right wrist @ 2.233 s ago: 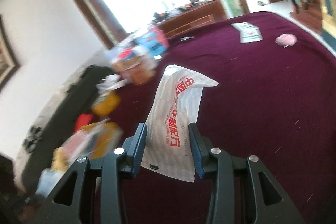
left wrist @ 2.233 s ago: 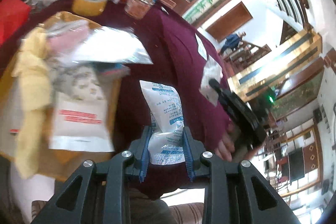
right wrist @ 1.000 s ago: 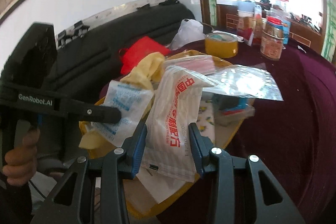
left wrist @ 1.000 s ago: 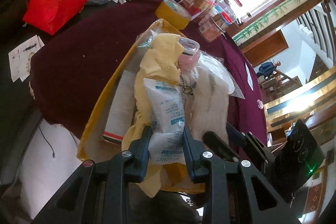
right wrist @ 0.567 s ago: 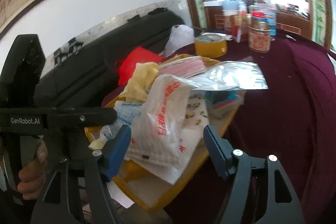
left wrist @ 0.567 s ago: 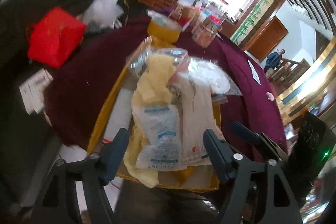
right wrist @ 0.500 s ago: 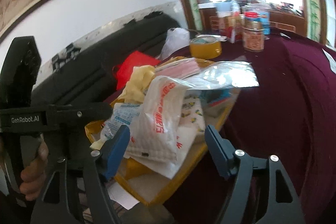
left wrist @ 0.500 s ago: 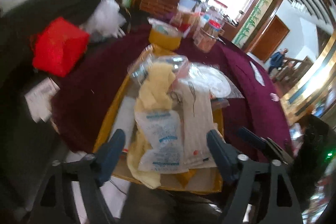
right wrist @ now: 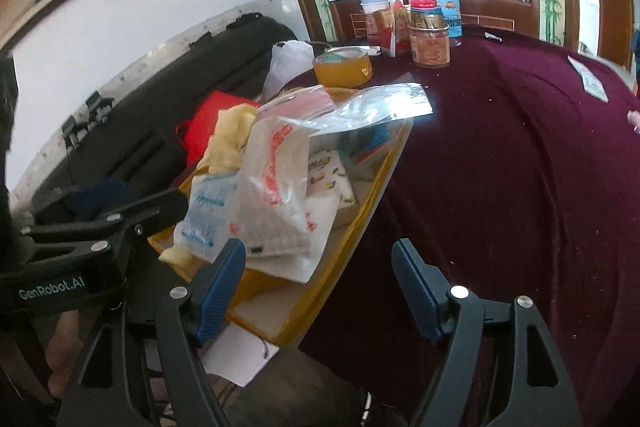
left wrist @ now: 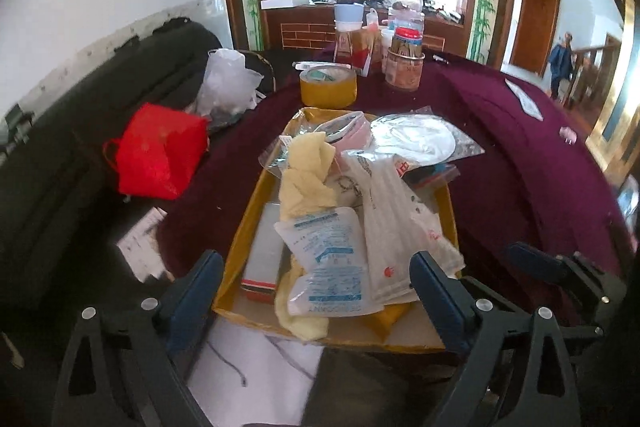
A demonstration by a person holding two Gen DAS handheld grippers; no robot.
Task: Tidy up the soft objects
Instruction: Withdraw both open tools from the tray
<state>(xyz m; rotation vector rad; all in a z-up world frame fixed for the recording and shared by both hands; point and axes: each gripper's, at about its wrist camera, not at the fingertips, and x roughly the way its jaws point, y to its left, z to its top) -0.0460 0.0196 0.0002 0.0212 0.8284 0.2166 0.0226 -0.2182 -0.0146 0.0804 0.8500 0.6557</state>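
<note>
A yellow tray (left wrist: pixel 244 227) (right wrist: pixel 360 227) on the maroon table's near edge holds a pile of soft things. A blue-printed white pouch (left wrist: pixel 328 259) (right wrist: pixel 208 215) and a red-printed white bag (left wrist: pixel 396 227) (right wrist: pixel 276 195) lie on top, beside a yellow cloth (left wrist: pixel 304 175) (right wrist: pixel 228 135) and a clear zip bag (left wrist: pixel 420 143) (right wrist: pixel 372 107). My left gripper (left wrist: pixel 316 291) is open and empty just before the tray. My right gripper (right wrist: pixel 320 283) is open and empty at the tray's right corner. Each gripper shows in the other's view: the right one (left wrist: pixel 560 271), the left one (right wrist: pixel 108 215).
A roll of yellow tape (left wrist: pixel 328 87) (right wrist: pixel 342 67), jars and boxes (left wrist: pixel 404 63) (right wrist: pixel 430 43) stand at the table's far side. A red bag (left wrist: pixel 160 151) and a white plastic bag (left wrist: pixel 228 83) lie on the black sofa at left. A paper slip (left wrist: pixel 528 103) lies far right.
Both grippers carried their bags to the tray, opened and let them go on the pile. Both have since drawn back a little toward me.
</note>
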